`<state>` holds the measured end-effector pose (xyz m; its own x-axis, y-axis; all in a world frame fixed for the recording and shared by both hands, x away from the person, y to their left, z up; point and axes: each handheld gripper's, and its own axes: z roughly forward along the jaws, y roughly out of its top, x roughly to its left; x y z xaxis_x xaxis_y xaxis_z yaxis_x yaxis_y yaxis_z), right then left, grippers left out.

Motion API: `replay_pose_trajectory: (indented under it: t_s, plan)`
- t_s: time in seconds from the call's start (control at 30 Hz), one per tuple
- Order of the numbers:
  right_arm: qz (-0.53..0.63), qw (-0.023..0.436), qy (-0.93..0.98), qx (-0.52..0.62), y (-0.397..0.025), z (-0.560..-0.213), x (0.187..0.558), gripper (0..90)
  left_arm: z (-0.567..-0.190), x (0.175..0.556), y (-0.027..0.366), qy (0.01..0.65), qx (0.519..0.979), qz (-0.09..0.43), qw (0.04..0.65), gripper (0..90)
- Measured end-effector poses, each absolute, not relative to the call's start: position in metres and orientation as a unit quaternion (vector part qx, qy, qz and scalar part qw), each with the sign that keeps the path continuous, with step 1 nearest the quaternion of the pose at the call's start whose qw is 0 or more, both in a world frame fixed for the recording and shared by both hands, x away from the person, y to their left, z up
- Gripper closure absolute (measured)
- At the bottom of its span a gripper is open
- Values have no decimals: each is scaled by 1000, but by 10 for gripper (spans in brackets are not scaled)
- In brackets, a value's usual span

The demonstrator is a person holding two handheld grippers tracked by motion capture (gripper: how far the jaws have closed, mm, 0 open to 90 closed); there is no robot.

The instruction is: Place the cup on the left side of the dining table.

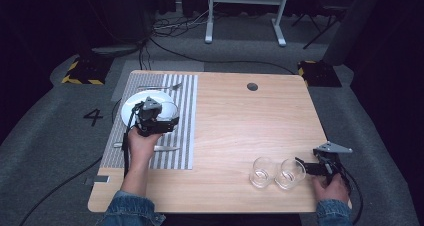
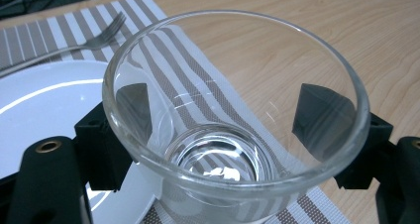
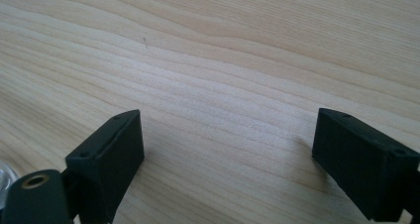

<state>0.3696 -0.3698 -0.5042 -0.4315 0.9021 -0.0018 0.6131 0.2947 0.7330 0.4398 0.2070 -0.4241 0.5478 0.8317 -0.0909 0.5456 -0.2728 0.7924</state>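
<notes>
Glass (image 2: 233, 135): clamped between the left gripper's (image 1: 156, 120) jaws, held above the plate's right edge and the striped mat
Plate (image 1: 131, 106): white, on the mat (image 1: 184, 131), fork (image 1: 160, 87) beyond it, knife (image 1: 165, 148) on its near side
Other glasses (image 1: 276, 173): two, upright, touching or nearly so, at the near right of the surface (image 1: 240, 126)
Right gripper (image 1: 312, 167): jaws apart, nothing between them, just right of those two glasses
Progress: looks like table setting; plate and cutlery laid, one glass in transit and not yet set down, two left to place
</notes>
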Motion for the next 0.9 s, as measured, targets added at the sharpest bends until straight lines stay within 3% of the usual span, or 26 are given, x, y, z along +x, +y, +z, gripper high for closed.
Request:
replay_pose_trajectory:
  t_s: [0.33,0.9]
  plan:
    - [338,214,776,488,-370,-504,370,128,-445,451,204,464,791,138,375,200]
    - [338,214,776,488,-370,-504,370,129,-457,456,199,474,803,126,338,199]
